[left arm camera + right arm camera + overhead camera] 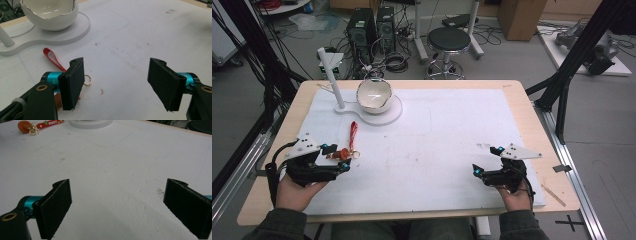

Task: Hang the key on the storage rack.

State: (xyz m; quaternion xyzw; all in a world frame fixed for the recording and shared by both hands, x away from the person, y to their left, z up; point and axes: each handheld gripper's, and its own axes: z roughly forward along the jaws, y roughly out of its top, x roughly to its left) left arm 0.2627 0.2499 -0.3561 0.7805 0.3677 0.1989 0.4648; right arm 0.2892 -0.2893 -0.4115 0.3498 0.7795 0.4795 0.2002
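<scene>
- High view: the person's left hand (292,192) is holding the left gripper (338,159) near the left edge of the white mat (437,145), with its jaws spread apart and gripping nothing.
- High view: a keychain (349,147) with a red strap, a gold ring and a round orange tag is lying on the mat right at the tips of that gripper; the red strap is running away from it toward the white stand (372,111). Whether a jaw is touching it is not clear from here.
- High view: a white bowl (374,93) with a gold rim is sitting on the round part of the stand, and a white post (332,77) is rising, leaning a little, from the stand's left end.
- High view: the right gripper (487,162) is resting in the person's right hand (517,197) near the right side of the mat, well apart from the keychain, jaws released.
- Left gripper view: the two black jaws are standing wide apart with bare mat between them. The keychain's red strap (53,58) and gold ring (87,80) are peeking out just behind the jaw on the left side of the picture; the orange tag is mostly hidden behind it. The bowl (50,15) is sitting on the stand (62,35) farther off.
- Right gripper view: the jaws are likewise wide apart over empty mat (112,170), clamping nothing. The keychain (37,125) is lying far off in the upper left corner, beside the edge of the stand (91,123).
</scene>
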